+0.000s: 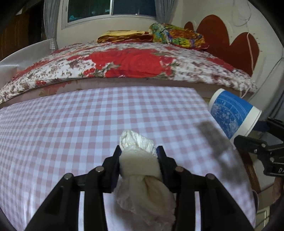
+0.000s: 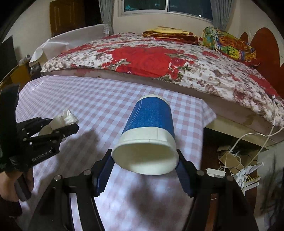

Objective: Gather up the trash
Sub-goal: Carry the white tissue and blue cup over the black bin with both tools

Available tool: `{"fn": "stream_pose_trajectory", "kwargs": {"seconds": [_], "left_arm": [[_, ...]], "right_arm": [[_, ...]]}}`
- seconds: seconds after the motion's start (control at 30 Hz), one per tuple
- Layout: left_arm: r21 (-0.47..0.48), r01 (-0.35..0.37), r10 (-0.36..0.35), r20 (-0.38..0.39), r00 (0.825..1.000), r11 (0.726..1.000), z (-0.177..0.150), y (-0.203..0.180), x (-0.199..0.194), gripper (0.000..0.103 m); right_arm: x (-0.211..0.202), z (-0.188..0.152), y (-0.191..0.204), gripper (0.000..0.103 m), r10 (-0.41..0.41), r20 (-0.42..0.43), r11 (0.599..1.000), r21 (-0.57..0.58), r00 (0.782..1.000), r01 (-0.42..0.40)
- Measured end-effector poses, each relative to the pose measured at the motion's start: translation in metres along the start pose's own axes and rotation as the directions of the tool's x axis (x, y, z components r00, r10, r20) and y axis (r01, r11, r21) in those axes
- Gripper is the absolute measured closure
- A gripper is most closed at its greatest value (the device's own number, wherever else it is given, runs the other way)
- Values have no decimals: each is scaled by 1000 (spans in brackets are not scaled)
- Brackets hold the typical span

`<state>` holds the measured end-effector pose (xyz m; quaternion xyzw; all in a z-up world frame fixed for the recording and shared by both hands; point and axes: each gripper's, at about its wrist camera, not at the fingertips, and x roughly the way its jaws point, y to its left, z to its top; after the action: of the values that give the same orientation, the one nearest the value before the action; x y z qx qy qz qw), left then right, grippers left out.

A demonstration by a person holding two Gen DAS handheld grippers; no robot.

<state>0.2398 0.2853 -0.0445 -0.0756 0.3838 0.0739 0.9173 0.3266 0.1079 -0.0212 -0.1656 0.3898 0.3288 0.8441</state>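
Trash in both grippers is lifted clear of the table [image 1: 71,124], which carries a pink and white checked cloth and stands against the side of a bed [image 1: 133,67]. A flowered red and white quilt [image 2: 159,62] covers the bed, and folded bright cloths [image 1: 177,37] lie at its far side under a window [image 1: 110,8]. A dark red headboard [image 1: 227,42] with rounded tops stands at the right. Beyond the table's right edge, white cables [image 2: 236,156] and scraps of card lie in a heap on the floor.

A paper cup [image 2: 150,135], blue with a white band at the rim, is held on its side above the table's right part, its open mouth turned back toward the camera. The right gripper [image 2: 144,170] has its fingers [image 2: 104,170] pressed against the cup's rim from both sides, so it is gripping the cup. In the left wrist view the same cup [image 1: 232,113] shows above the table's right edge.

A crumpled white tissue [image 1: 142,163] is pinched at its middle by the left gripper [image 1: 139,160], whose fingers [image 1: 115,163] are closed tight on it; the loose ends bulge out above and below them. It hangs over the near middle of the table. A person's hand [image 2: 10,183] holds the left gripper's handle at the table's left edge.
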Motion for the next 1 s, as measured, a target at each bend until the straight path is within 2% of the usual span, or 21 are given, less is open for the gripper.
{"fn": "stream_pose_trajectory", "kwargs": {"seconds": [0.33,0.63,0.9,1.0], "left_arm": [[21,60,-61,28,998,998,-24,-44,-60,63],[99,129,-133,34,991,987,-45,-104,-95,63],[219,230,-234,-10,972,948,-74,-180,-109,63],[267,271,-270,-41,962,925,-86,-211,-110,63]], "right_arm": [[-98,-57,-23,35,-50,52,999,18,997,49],[-167,-111,-56,35,-111,78,990,94,991,104],[-212,-189,-89,35,-179,33,969,180,983,170],[-223,-218,-103,35,-205,7,955,221,979,199]]}}
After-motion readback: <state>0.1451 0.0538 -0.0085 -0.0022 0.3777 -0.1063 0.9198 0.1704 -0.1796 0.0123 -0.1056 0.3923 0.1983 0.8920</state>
